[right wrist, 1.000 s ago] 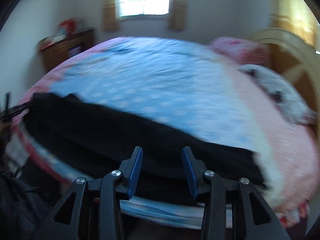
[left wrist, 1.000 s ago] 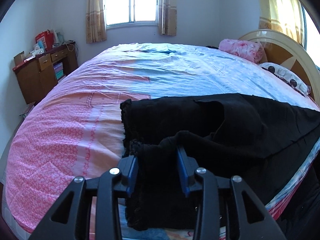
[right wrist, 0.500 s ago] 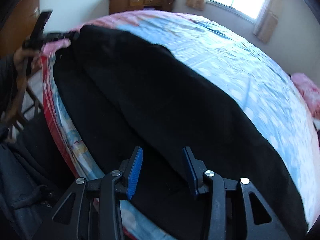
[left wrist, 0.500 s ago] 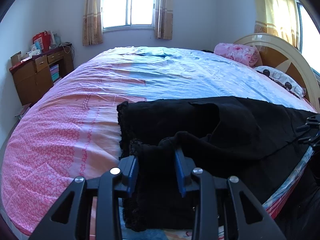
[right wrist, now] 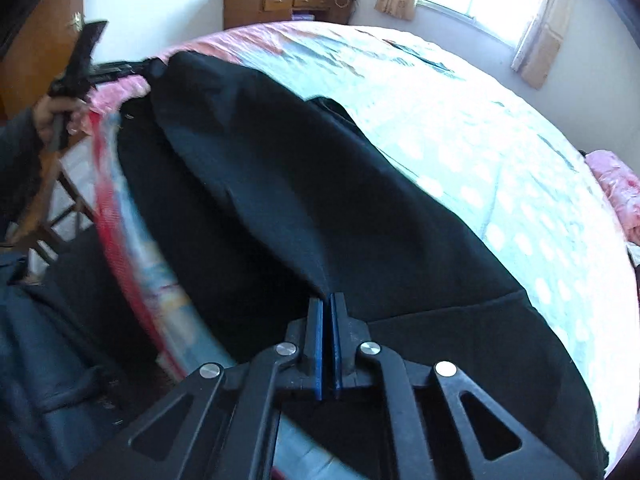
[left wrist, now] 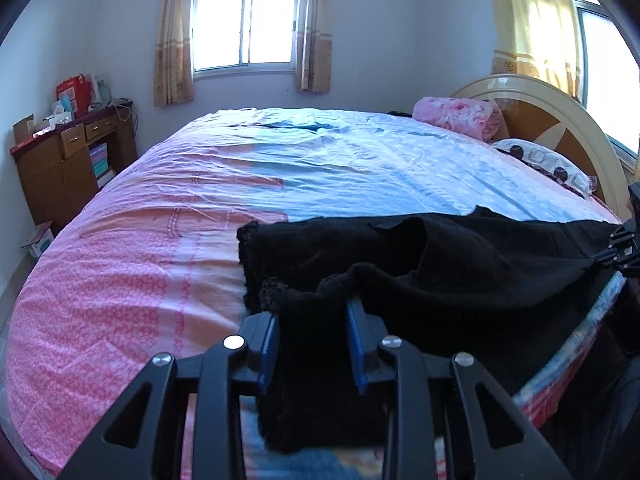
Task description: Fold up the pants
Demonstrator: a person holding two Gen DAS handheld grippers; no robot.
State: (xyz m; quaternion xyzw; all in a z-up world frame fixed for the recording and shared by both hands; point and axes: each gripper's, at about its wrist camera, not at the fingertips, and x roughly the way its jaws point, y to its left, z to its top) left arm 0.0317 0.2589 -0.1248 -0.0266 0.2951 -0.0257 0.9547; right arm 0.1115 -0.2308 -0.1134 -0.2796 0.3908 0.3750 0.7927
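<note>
Left gripper (left wrist: 312, 344) is clamped on a bunched end of the black pants (right wrist: 320, 208), jaws just closing further. Right gripper (right wrist: 327, 312) has just snapped closed, pinching a fold of the pants on the bed (left wrist: 160, 248).

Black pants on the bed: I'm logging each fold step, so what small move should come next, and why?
Probably lift both ends together. The right gripper has just closed on a pinch of the black pants, and the left gripper has been closing on the bunched hem end. The pants lie stretched along the bed edge.
</note>
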